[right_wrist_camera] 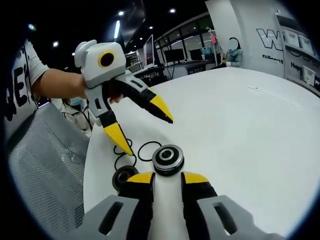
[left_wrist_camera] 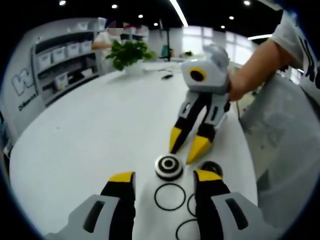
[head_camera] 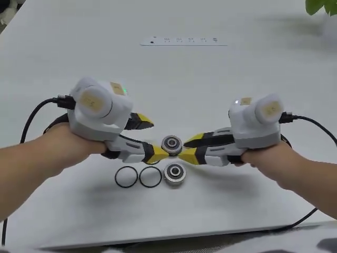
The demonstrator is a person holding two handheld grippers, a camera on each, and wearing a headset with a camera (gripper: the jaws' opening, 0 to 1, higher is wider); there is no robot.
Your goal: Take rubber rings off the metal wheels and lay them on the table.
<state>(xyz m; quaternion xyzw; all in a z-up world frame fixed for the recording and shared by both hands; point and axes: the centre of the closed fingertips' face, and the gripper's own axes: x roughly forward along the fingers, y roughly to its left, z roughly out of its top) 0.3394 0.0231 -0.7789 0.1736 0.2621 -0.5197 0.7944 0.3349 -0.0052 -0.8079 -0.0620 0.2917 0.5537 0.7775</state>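
A metal wheel with a dark rubber rim (head_camera: 171, 144) lies on the white table (head_camera: 221, 79) between both grippers. My left gripper (head_camera: 149, 138) stands wide open, and in its own view its jaws (left_wrist_camera: 165, 176) flank the wheel (left_wrist_camera: 168, 166) without touching it. My right gripper (head_camera: 186, 148) faces it, jaws only narrowly apart, and the wheel (right_wrist_camera: 168, 159) sits just past its tips (right_wrist_camera: 168, 176). A second wheel (head_camera: 174, 173) lies nearer me. Two loose black rubber rings (head_camera: 126, 176) (head_camera: 150, 176) lie flat to its left.
A white power strip (head_camera: 183, 40) lies far back on the table. Green plant leaves (head_camera: 321, 5) hang over the far right corner. Black cables (head_camera: 37, 113) trail from both grippers toward the table's near edge (head_camera: 174, 238).
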